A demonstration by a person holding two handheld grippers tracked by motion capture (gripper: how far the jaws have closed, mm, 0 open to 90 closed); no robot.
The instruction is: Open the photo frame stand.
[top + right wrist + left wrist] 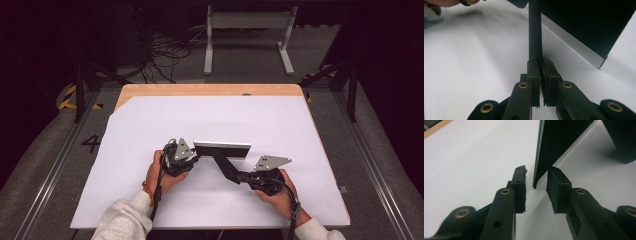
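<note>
On the white table top [150,125] stands a black frame [222,148], a flat dark panel set upright on its long edge, with a black prop leg [226,167] slanting out from its back toward the person's side; everything else is placed here relative to that frame.

At the frame's left end sits the left gripper [192,159], held in the person's left hand [162,175], with a grey three-cornered plate [181,148] on top; in the left gripper view the two black jaws stand apart, the lower corner of the frame [541,157] lies just ahead of the gap between them, and the pads [521,187] press on nothing; the left gripper [536,173] is open, close to the frame's end edge, and whether a pad brushes that edge cannot be told.

To the right of the frame and nearer the person, the right gripper [242,176] rests in the right hand [280,192], also bearing a grey plate [270,161]; it meets the far tip of the prop leg; in the right gripper view its jaws are drawn close together on the thin edge of the leg [534,32], which rises straight up from between the pads [534,72]; the right gripper [541,66] is clamped on the prop leg; behind it the frame's dark face [584,22] and pale lower border slope away to the right.
</note>
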